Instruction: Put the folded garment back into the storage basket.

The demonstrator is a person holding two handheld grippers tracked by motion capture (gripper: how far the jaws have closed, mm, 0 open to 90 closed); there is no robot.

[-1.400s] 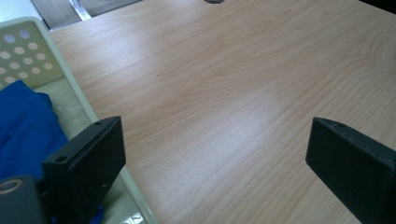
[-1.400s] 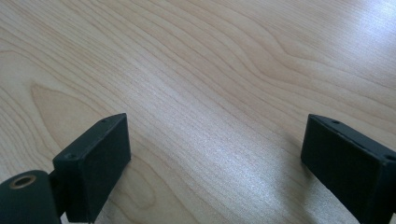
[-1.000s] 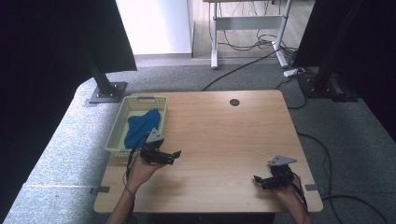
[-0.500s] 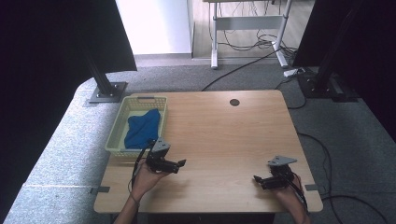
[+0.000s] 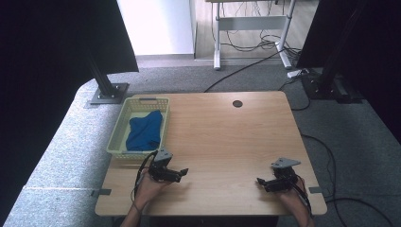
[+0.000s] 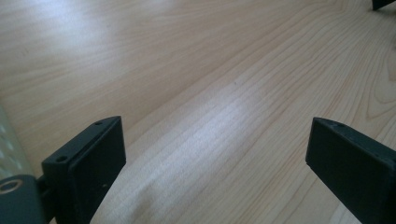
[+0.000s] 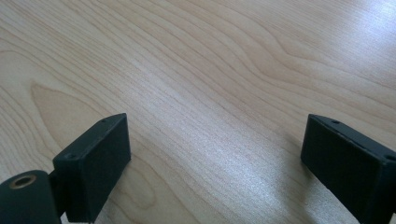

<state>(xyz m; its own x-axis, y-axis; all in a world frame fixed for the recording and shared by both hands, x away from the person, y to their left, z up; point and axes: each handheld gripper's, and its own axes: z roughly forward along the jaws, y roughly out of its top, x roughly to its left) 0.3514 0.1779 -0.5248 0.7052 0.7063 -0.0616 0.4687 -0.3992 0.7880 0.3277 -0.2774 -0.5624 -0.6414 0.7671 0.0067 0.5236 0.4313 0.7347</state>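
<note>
Movement since a second ago is all on my left side: my left gripper (image 5: 182,172) was up by the near corner of the basket (image 5: 119,135), right at its rim, and now I am holding it lower down the table (image 5: 227,137), nearer to me and clear of the basket, with its tips pointing toward the middle of the board. My right gripper (image 5: 260,181) is sitting where it was, near the table's front right corner, tips pointing left.

Both tools are standing wide apart at the jaws and carrying nothing. In the left gripper view my left gripper (image 6: 215,163) is showing bare wood grain between its two black jaws, with a sliver of the pale green basket wall (image 6: 7,149) at the left edge of that view. In the right gripper view my right gripper (image 7: 215,158) is likewise spread, with only the tabletop between the jaws; they are hovering close above the wood, though I cannot tell whether they are touching it.

Blue cloth (image 5: 144,130) is lying crumpled inside the basket, filling most of its floor. The basket is resting along the table's left edge, and my left gripper is just beside its near right corner, apart from it. My two grippers are staying well apart from each other along the front of the table.
</note>
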